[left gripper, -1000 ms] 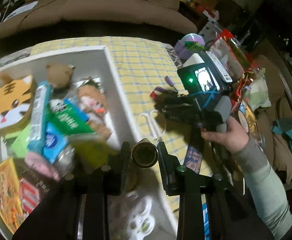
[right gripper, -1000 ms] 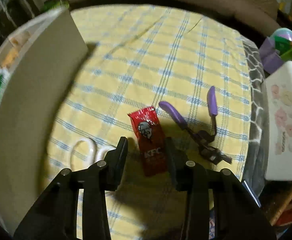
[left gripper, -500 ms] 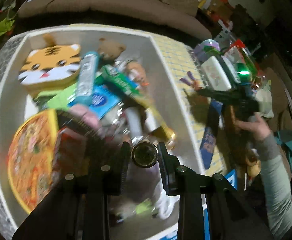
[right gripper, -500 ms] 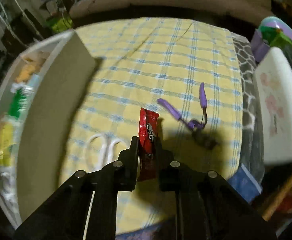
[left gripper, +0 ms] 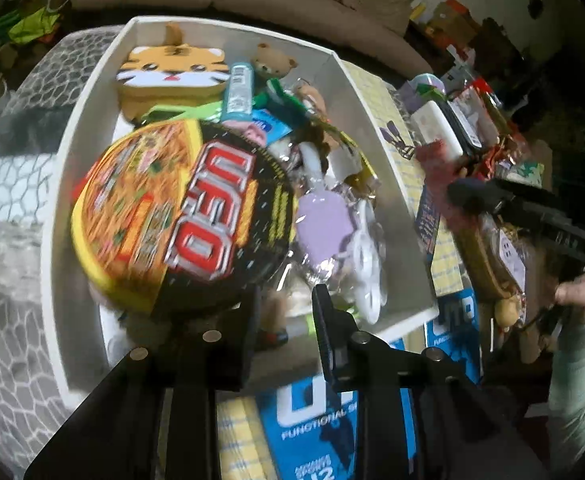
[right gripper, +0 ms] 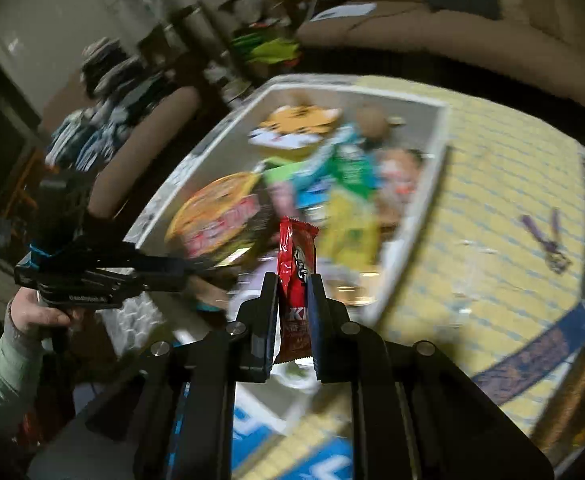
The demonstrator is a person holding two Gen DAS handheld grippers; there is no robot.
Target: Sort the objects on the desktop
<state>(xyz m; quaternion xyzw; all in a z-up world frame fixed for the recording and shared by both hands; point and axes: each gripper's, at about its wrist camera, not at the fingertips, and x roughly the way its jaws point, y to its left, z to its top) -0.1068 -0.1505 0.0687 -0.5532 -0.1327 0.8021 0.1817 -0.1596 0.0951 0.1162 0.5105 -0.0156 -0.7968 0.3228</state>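
My right gripper [right gripper: 291,286] is shut on a red KFC ketchup packet [right gripper: 295,256], held upright above the near end of the white box [right gripper: 438,148]. My left gripper [left gripper: 284,300] is open and empty over the near end of the same white box [left gripper: 376,128]. The box holds a UFO noodle bowl [left gripper: 180,208], a tiger-face case [left gripper: 172,70], a small teddy bear [left gripper: 272,62], a blue tube [left gripper: 238,90] and several packets. The right gripper also shows at the right of the left wrist view [left gripper: 468,196].
A purple eyelash curler [right gripper: 548,236] lies on the yellow checked cloth [right gripper: 504,184] right of the box. A white case [left gripper: 436,128] and cluttered packets sit at the table's right edge. A blue printed box [left gripper: 316,420] lies under my left gripper. A sofa stands behind.
My left gripper has opened and the round metallic thing it held is gone. My right gripper has carried the ketchup packet from the cloth to over the box.
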